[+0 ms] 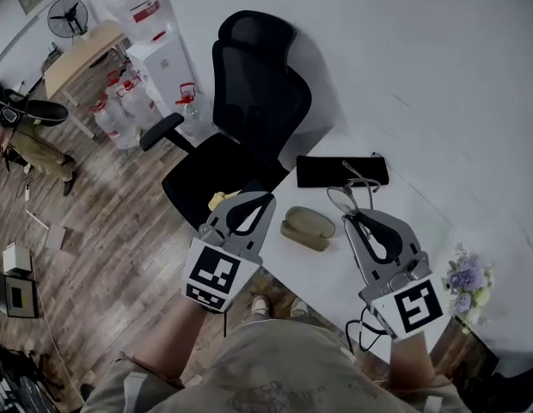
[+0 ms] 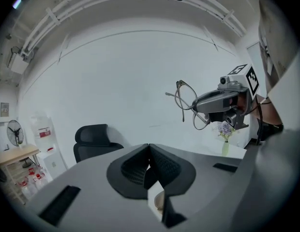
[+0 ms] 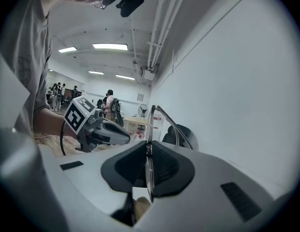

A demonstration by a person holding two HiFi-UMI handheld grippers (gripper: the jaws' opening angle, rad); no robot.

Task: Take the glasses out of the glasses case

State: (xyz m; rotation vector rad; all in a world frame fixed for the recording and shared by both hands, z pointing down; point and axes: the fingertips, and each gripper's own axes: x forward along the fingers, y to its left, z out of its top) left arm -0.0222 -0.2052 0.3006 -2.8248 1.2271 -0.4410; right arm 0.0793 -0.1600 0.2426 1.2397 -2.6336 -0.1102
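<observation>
Glasses (image 1: pixel 346 194) hang clamped in the right tool (image 1: pixel 359 219), clear of the case (image 1: pixel 308 228).

light: we find all views dim, grey | source: ceiling panels (image 3: pixel 110 46) glow brightest | edges: our fisheye corners go black, lines bow | focus: nearest foreground soft

We hold two grippers of one build: a pale grey shell narrowing to a black, teardrop-shaped jaw housing with ribbed pads. The left gripper (image 1: pixel 263 199) bears a white cube (image 1: pixel 213 275) with black square markers at its rear. The right gripper (image 1: pixel 352 218) has the same, and a thin black cable (image 1: pixel 363 327) loops under it. We wear a greyish short-sleeved shirt (image 1: pixel 275 368).
</observation>
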